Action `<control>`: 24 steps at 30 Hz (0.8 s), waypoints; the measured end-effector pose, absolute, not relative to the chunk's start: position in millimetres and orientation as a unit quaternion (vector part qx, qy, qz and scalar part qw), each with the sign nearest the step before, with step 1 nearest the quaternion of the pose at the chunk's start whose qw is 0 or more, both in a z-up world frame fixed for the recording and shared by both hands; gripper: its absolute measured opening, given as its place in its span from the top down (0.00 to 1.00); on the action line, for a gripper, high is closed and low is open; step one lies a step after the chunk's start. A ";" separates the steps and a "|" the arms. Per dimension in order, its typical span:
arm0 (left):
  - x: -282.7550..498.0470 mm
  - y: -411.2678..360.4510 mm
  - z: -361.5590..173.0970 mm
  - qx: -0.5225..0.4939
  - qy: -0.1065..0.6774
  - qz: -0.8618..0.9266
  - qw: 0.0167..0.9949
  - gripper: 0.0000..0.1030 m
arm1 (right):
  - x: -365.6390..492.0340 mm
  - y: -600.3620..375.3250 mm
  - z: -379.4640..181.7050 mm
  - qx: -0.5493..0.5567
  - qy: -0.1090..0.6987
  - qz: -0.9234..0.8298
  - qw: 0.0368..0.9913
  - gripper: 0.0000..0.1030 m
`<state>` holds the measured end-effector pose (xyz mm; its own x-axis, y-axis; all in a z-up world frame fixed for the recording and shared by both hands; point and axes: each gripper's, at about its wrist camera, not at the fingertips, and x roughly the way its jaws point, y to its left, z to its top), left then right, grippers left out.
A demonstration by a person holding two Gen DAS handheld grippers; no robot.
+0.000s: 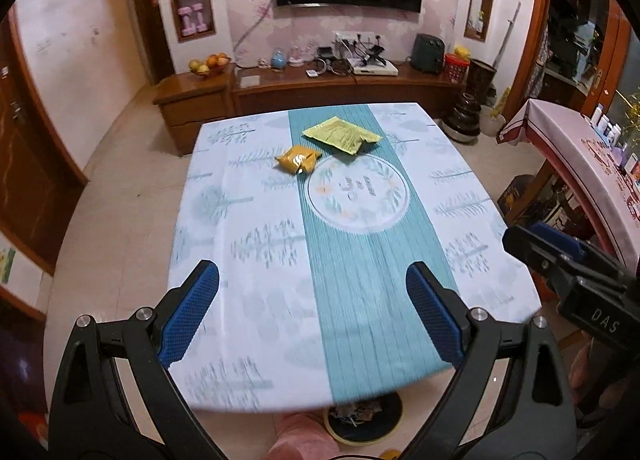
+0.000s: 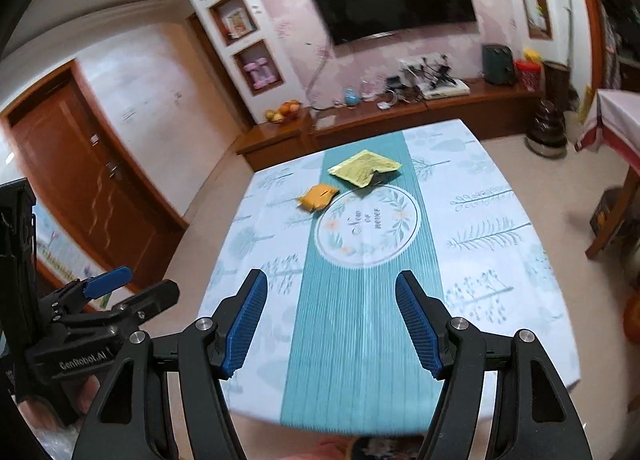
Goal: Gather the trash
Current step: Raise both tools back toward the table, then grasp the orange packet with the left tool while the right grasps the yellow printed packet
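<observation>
Hovering at the desk's [image 1: 224,220] near edge, both tools spread empty: left tool [image 1: 312,312], right tool [image 2: 331,322]. Reach far-centre; grab orange packet [image 1: 298,159], then yellow wrapper [image 1: 340,135].

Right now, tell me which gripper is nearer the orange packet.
Left, marginally. The left gripper hovers at the near table edge, the orange packet ahead. The right gripper sits alongside, packet ahead-left; both open, far away.

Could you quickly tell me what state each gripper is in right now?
Left gripper: open, holding nothing, above the table's near edge.
Right gripper: open, holding nothing.
</observation>
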<state>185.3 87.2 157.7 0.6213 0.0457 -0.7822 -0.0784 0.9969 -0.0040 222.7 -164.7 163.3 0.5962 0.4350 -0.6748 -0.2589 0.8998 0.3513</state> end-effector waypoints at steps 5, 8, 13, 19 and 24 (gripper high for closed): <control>281.1 128.1 148.2 0.006 0.454 -0.004 0.891 0.09 | 300.2 -134.7 147.0 0.128 0.419 0.160 0.884 0.34; 337.4 147.7 133.9 0.011 0.470 -0.020 0.882 0.09 | 348.7 -118.4 133.9 0.131 0.427 0.140 0.884 0.34; 423.3 172.9 94.3 -0.003 0.503 -0.041 0.863 0.09 | 425.0 -100.2 111.6 0.122 0.436 0.115 0.884 0.34; 500.6 179.8 31.6 -0.011 0.545 -0.059 0.836 0.09 | 492.9 -87.6 81.1 0.118 0.448 0.105 0.880 0.34; 546.3 174.5 -22.5 -0.016 0.575 -0.070 0.815 0.09 | 547.9 -76.7 44.4 0.114 0.460 0.102 0.874 0.34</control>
<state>546.3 174.5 -22.5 0.3291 -0.1332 -0.9348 0.0965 0.9896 -0.1070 547.9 -76.7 44.4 0.5554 0.2838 -0.7816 -0.0734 0.9530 0.2939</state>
